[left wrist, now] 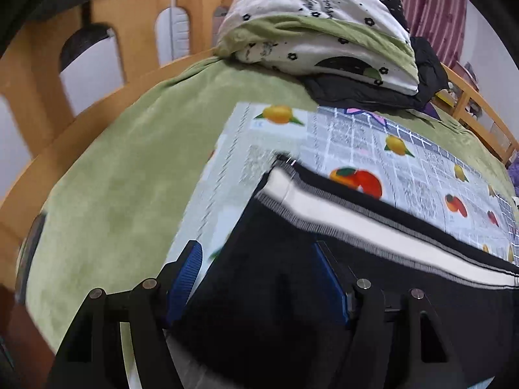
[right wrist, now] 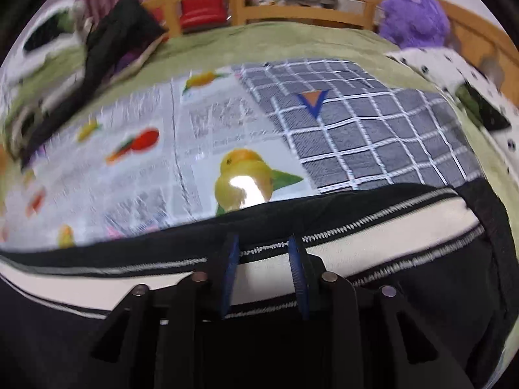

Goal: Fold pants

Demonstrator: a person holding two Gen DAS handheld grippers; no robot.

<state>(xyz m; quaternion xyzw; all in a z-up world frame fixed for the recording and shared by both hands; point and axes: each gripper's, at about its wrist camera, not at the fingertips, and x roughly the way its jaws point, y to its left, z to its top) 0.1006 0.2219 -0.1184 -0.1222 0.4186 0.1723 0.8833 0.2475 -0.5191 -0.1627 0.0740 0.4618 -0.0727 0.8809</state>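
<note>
Folding the black cloth pants (left wrist: 292,291) with the white side stripe, lying on the fruit-print mat (left wrist: 246,149) on the bed, goes best if the left gripper (left wrist: 259,275), jaws apart over the cloth, regrips before the right gripper (right wrist: 264,269), jaws narrowly apart astride the stripe without a sure grip, lifts.

We see a bed (left wrist: 107,175) with a wooden frame, covered by a green blanket (right wrist: 292,42). On the blanket lies a glossy fruit-print sheet (left wrist: 279,136), and beside it a grey checked cloth (right wrist: 373,123) that touches or overlaps it. The black pants (left wrist: 324,278) with a white side stripe lie across the near part of the sheet. At the head of the bed we find a folded floral quilt (left wrist: 311,22) on dark clothing (left wrist: 373,92), and a purple plush toy (right wrist: 412,22) at the far rail.
</note>
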